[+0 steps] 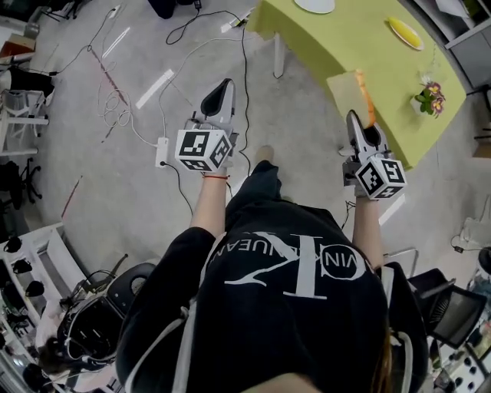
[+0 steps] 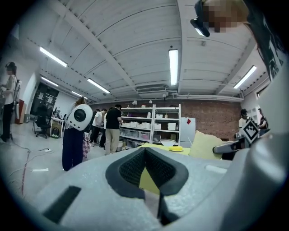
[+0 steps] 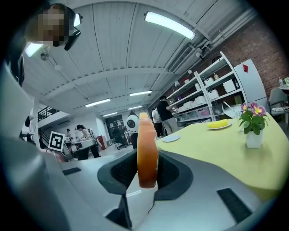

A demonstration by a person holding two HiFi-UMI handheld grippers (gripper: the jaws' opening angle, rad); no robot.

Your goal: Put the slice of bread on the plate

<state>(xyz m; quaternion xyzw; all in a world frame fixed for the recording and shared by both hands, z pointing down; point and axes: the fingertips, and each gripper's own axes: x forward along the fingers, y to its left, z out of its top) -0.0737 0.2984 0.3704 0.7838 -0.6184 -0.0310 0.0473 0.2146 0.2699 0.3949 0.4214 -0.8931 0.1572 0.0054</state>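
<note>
Both tongs point forward at about the same level, toward a table [image 1: 345, 46] with a yellow-green cloth in the upper right of the head view. The right tongs [image 3: 146, 169] are clamped on the slice of bread [image 3: 147, 153], which stands upright on its edge between the dark pads with its brown crust facing the camera. In the head view the right tongs [image 1: 359, 117] show at the right, and the slice of bread [image 1: 354, 90] lies against the near corner of the table. The left tongs [image 2: 145, 167] are closed, tips together, with nothing between them; in the head view the left tongs [image 1: 221, 92] hang over the bare floor at centre left. So the pick-up looks done and the carry appears to be under way, but nothing has been set down. A white plate [image 1: 314, 5] sits at the top edge of the head view, at the far side of the table, and a yellow plate [image 1: 404, 32] that already carries something yellow lies further right, near a small pot of flowers [image 1: 430, 98]. What is left is probably to reach over the table, lower the slice flat onto the empty white plate and let go.
</note>
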